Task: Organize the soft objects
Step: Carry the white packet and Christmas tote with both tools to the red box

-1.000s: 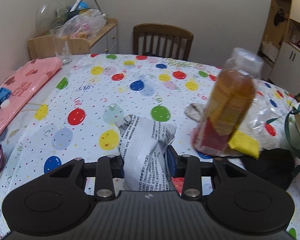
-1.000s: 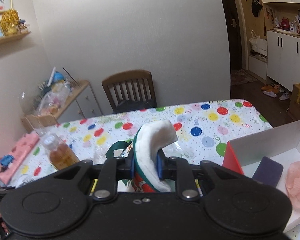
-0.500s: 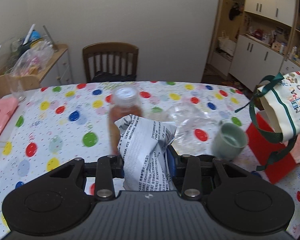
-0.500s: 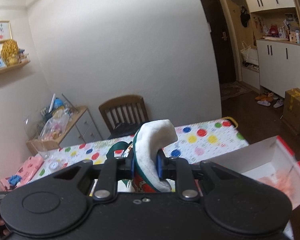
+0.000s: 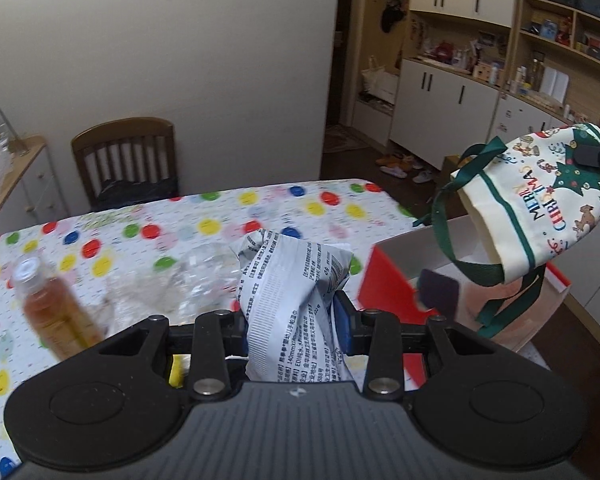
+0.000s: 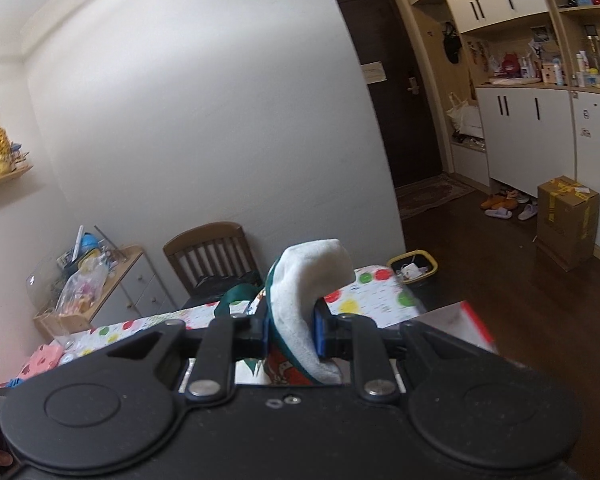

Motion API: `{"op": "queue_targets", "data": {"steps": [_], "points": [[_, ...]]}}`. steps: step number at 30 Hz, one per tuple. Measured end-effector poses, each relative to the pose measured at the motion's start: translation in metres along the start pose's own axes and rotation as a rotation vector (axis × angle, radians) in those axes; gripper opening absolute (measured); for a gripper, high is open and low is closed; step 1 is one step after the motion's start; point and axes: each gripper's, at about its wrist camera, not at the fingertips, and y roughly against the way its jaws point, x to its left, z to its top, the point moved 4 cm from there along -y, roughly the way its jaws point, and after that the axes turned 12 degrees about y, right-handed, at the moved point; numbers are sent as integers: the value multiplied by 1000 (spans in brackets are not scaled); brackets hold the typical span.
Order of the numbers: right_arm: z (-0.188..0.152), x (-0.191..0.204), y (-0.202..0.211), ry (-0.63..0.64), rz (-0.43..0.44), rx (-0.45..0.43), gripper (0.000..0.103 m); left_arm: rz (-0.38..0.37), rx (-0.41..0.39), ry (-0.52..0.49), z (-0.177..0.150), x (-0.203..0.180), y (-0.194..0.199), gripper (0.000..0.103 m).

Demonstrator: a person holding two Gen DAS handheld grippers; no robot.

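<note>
The left gripper [image 5: 290, 330] had its jaws clamped on a crumpled printed pouch [image 5: 292, 292], which stuck up between them above the bench's [image 5: 220, 216] right edge. Beyond, the right gripper [image 6: 292, 334] pinched the Christmas tote bag [image 5: 540, 200] over the red box [image 5: 388, 284]. The tote's dangling green straps could snag the box wall, I judged.

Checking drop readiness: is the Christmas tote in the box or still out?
Out. The Christmas tote hangs in the air above the red box, pinched in the right tongs, handles dangling.

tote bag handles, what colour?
Dark green, on the cream Christmas-print tote bag the right tool holds; clearest in the left wrist view.
</note>
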Motion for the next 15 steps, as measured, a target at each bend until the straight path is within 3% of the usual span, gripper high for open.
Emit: {"op": "queue_targets", "data": {"steps": [15], "points": [[-20, -107, -4, -48, -19, 42, 19, -58, 49, -83, -5, -145, -71, 37]]}}
